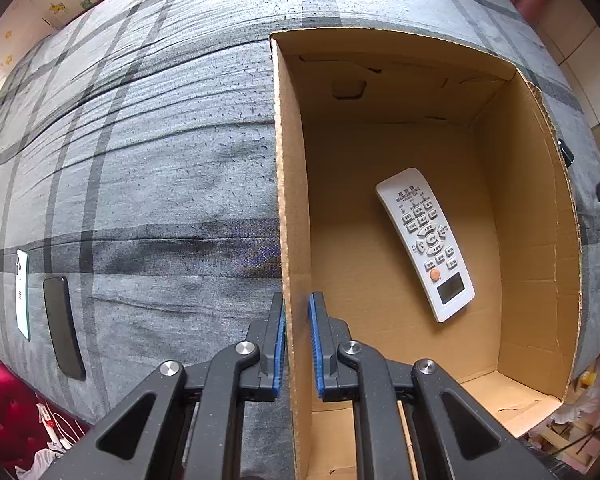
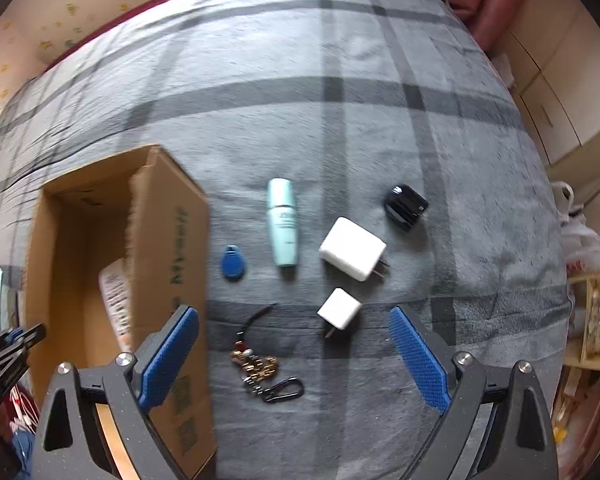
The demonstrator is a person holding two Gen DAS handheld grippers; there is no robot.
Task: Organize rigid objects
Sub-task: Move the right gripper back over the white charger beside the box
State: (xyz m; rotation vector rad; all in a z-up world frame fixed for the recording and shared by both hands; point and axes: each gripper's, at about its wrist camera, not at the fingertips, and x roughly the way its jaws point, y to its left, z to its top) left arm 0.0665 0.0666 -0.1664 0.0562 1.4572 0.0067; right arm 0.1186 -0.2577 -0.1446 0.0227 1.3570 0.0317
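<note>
A: Left wrist view first: the left tongs [image 1: 297, 344] point straight down and their 2 blue pads pinch the near wall of the cardboard box [image 1: 290, 184], 1 pad outside, 1 inside.

B: What lies in the box?

A: 1 white remote control [image 1: 426, 242], flat on the box floor toward 3 o'clock, buttons up, its small display at the near end. Out on the grey plaid bed cover [image 1: 140, 140], at 9 o'clock, a white phone [image 1: 22, 294] and a black phone [image 1: 63, 326] lie side by side, just apart.

B: And the right wrist view?

A: The right tongs [image 2: 294, 354] stand wide, nothing between the pads, above the loose things on the cover. The picture is somewhat blurred. The box sits at 9 o'clock, the remote partly seen behind its wall.

B: Which things are out there?

A: A blue key fob [image 2: 232, 264] just beside the box, a pale teal bottle [image 2: 283, 222] at 12 o'clock, a large white charger [image 2: 353, 248] and a small white charger [image 2: 339, 309] nearer, a black adapter [image 2: 405, 203] at 1 o'clock, and a keychain with a black carabiner [image 2: 266, 372] at 6 o'clock. All lie apart from one another.
</note>
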